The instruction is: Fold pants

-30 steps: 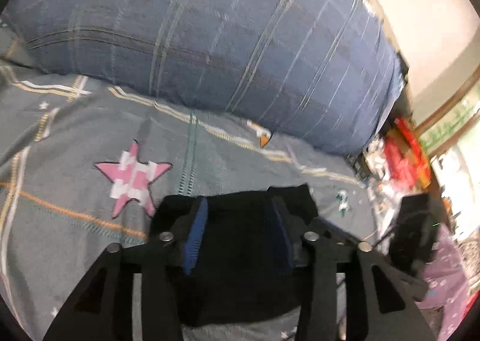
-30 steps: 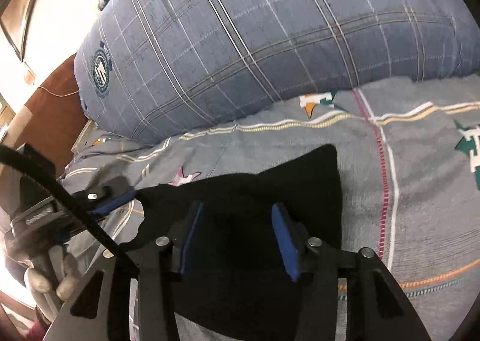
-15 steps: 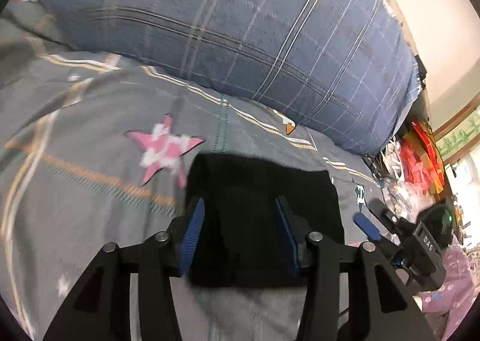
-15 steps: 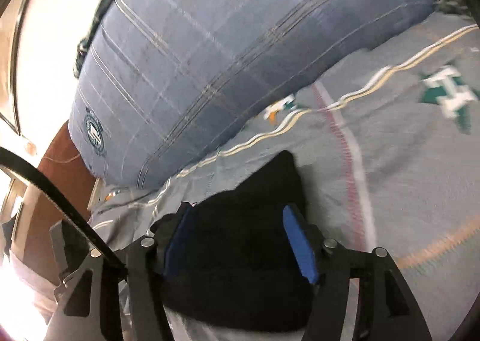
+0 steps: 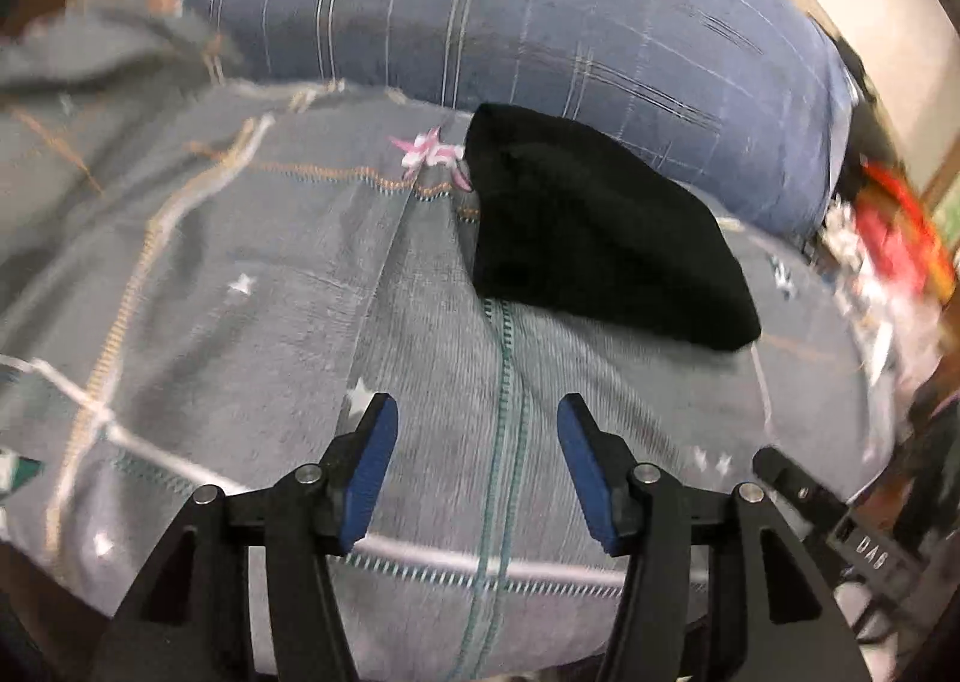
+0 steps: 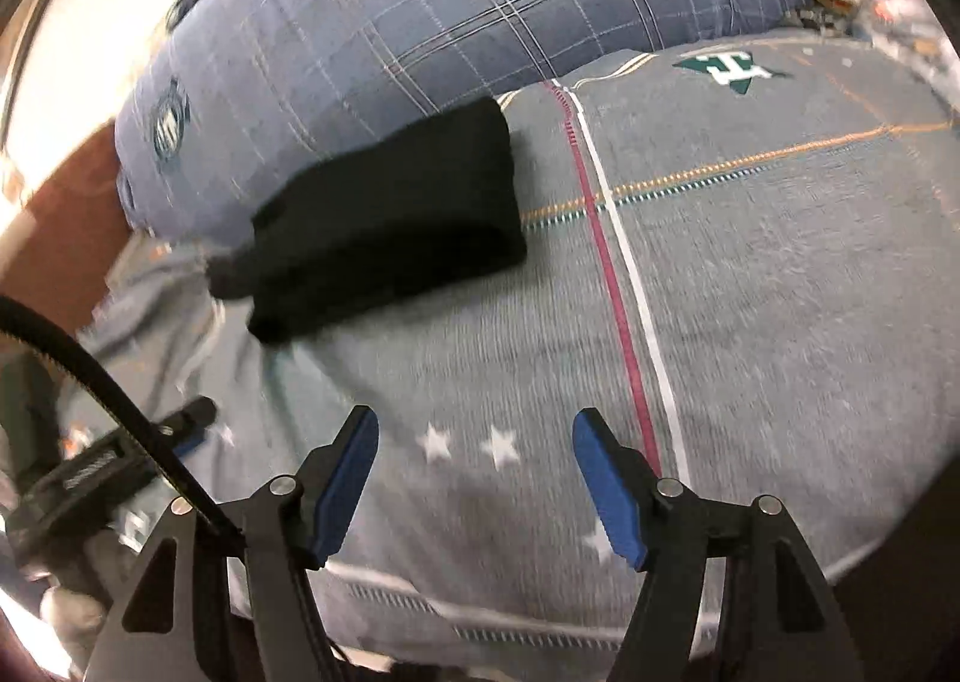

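Black pants (image 5: 594, 238) lie folded into a compact bundle on the grey bedspread (image 5: 252, 286), well ahead of both sets of fingers and against the blue plaid pillow (image 5: 540, 9). Left gripper (image 5: 477, 466) fingers are spread wide, holding nothing. Right gripper (image 6: 474, 472) fingers likewise gape empty above 2 white stars (image 6: 468, 445).

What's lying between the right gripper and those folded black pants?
Nothing but bedspread: the right wrist view shows grey fabric with two white stars between the open right gripper and the pants.
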Demonstrator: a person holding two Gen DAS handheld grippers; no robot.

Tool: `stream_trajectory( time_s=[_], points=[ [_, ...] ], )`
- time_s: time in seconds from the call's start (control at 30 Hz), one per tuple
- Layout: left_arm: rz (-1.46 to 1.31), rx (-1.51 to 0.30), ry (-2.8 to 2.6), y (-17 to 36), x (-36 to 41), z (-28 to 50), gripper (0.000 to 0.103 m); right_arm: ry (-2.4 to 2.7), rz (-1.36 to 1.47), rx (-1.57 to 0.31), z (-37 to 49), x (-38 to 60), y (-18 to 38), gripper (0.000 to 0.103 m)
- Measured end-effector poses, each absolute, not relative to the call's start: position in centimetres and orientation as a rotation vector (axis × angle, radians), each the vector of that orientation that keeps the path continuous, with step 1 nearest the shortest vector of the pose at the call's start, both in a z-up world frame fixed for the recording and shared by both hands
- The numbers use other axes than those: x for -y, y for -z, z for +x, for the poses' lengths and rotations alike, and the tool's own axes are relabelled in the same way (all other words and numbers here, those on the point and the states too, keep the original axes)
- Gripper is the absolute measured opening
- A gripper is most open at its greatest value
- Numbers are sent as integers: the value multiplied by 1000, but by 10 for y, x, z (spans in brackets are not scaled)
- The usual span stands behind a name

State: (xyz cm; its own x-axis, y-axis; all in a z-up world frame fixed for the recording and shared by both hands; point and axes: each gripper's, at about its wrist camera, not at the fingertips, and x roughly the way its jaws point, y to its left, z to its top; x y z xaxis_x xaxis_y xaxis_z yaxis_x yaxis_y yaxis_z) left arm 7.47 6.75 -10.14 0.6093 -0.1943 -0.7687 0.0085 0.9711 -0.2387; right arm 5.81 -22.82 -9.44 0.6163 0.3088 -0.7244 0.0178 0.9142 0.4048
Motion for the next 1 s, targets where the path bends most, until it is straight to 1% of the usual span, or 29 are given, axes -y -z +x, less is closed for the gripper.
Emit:
stream_trajectory(
  time_s=[0.13, 0.23, 0.3, 0.37, 0.47, 0.67, 0.8, 1.0],
  points=[
    [-140, -862, 93, 88, -56, 51, 55, -144, 384, -882, 41, 224, 88, 72],
    [-118, -837, 115, 79, -48, 36, 59, -147, 356, -854, 28, 219, 79, 73],
    [-113, -830, 131, 75, -45, 33, 67, -159, 327, -836, 23, 214, 72, 76],
    [-162, -836, 168, 71, -49, 38, 67, -187, 350, -836, 25, 214, 67, 76],
    [-280, -863, 247, 70, -62, 73, 73, -208, 406, -835, 47, 230, 60, 76],
    [-452, -935, 299, 87, -89, 165, 73, -197, 430, -863, 133, 260, 59, 76],
    [-451, -985, 311, 100, -89, 208, 73, -205, 498, -907, 176, 269, 69, 77],
    [-417, -1051, 370, 117, -73, 235, 73, -229, 550, -947, 206, 270, 84, 77]
  ],
)
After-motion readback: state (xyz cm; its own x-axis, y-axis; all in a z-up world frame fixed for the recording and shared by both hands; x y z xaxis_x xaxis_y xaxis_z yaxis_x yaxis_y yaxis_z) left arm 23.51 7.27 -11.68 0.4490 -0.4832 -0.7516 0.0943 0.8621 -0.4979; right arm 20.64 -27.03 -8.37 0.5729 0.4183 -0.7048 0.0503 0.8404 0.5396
